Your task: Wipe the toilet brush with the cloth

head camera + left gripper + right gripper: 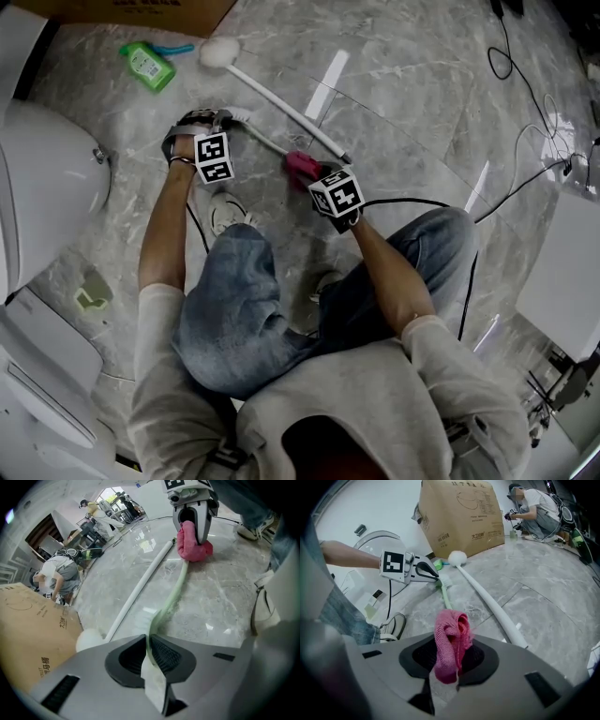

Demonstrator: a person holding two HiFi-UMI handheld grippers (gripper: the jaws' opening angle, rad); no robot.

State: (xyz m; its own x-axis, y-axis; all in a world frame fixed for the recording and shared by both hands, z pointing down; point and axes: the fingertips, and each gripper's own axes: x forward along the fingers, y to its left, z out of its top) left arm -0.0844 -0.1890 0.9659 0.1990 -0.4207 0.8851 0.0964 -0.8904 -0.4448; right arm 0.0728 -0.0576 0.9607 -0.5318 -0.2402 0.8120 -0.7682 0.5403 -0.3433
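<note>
While our left gripper (149, 645) clamps the green toilet brush (172, 595) near its bristles, its handle runs straight to our right gripper (449, 656), which pinches the pink cloth (451, 632) onto the far end.

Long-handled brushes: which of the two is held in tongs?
The thin pale green brush, clamped in the left tongs, its handle reaching the pink cloth in the right tongs. The thicker white round-headed brush lies loose on the floor beside it.

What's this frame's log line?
left gripper: shut on pale green toilet brush | right gripper: shut on pink cloth, against brush handle | white long-handled brush: on floor
</note>
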